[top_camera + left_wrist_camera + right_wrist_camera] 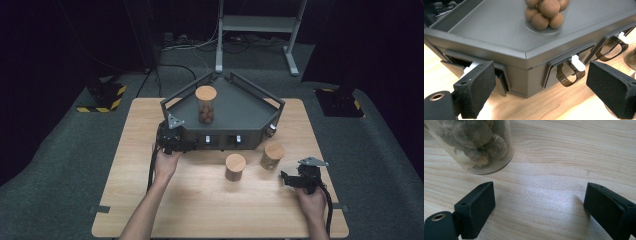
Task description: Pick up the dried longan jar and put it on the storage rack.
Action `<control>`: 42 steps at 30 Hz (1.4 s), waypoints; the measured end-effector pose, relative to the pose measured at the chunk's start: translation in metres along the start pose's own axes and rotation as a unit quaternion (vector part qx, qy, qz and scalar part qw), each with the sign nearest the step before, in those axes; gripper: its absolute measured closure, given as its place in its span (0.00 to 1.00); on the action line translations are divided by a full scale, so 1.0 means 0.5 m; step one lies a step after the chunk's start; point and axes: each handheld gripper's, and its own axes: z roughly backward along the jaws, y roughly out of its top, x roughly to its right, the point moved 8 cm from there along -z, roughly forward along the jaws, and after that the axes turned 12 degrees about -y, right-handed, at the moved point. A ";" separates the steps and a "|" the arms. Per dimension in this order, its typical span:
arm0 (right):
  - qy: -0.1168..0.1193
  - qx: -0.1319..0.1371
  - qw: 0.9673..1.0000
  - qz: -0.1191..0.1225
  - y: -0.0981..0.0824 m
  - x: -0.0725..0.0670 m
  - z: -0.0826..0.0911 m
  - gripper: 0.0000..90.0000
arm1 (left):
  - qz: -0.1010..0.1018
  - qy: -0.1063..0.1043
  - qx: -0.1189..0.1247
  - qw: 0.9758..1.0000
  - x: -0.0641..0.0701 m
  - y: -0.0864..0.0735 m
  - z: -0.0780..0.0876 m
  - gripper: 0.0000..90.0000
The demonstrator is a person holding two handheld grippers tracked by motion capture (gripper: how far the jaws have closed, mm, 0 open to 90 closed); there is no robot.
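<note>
A dark grey angular tray-cabinet stands at the table's far middle, with small drawers in its front faces. On its top stands a clear jar with a wooden lid, holding brown balls. Two more wooden-lidded jars sit on the table before it, one in the middle and one to its right. My left gripper is open, close against the cabinet's front left corner. My right gripper is open low over the table, just short of the right jar.
The wooden table has free room at its front and left. Beyond it lie grey carpet, a white stand's legs and yellow-black striped bases on the floor.
</note>
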 end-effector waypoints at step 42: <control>0.000 0.000 1.000 0.000 0.000 0.000 0.000 0.11 | 0.034 0.017 -0.043 0.998 -0.012 -0.150 -0.070 0.10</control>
